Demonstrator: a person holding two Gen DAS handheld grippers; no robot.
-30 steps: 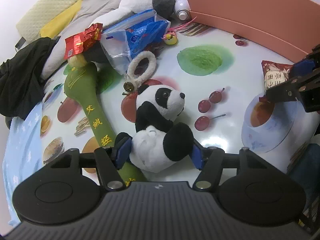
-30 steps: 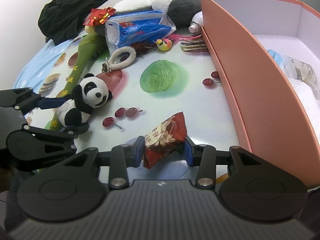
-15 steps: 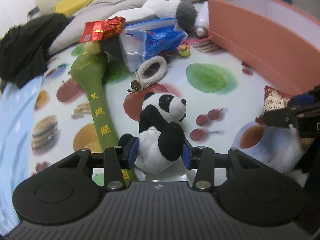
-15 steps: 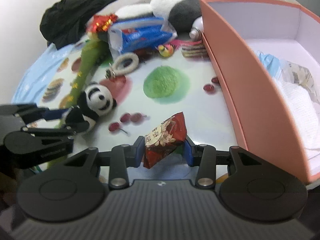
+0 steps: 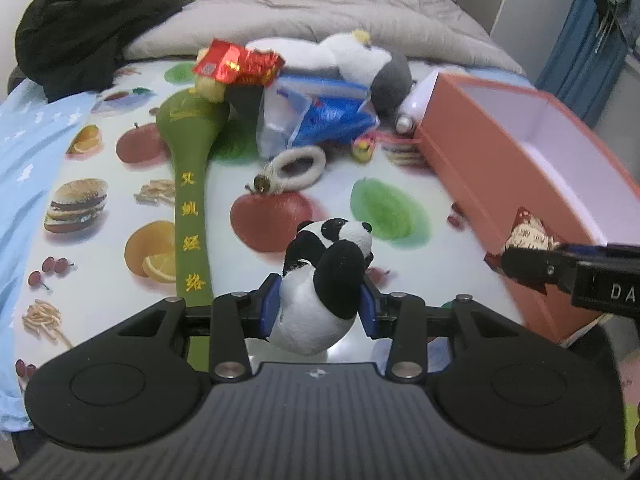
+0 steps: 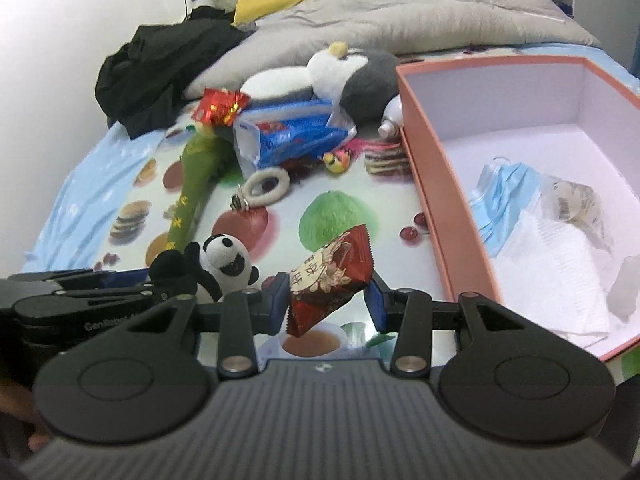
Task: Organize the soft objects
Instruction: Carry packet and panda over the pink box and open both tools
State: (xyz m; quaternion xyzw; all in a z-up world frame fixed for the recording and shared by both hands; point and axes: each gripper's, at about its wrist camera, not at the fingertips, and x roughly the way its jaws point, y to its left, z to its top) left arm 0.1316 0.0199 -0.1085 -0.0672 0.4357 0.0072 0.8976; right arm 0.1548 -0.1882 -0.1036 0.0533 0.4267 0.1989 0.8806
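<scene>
The panda (image 5: 326,280) sits clamped between the left gripper (image 5: 320,308) fingers, which are closing on its belly, head pointing away along the fingers, lifted off the bed. The packet (image 6: 330,280) is pinched between the right gripper (image 6: 328,304) fingers, long axis tilted up to the right. The box (image 6: 424,184) lies to the right of both; the right hand is nearer, the packet just beside its wall. Counted: one panda, one held packet, one box, one green plush stick (image 5: 188,184), one white ring (image 5: 298,164), one grey-white plush (image 5: 360,60).
</scene>
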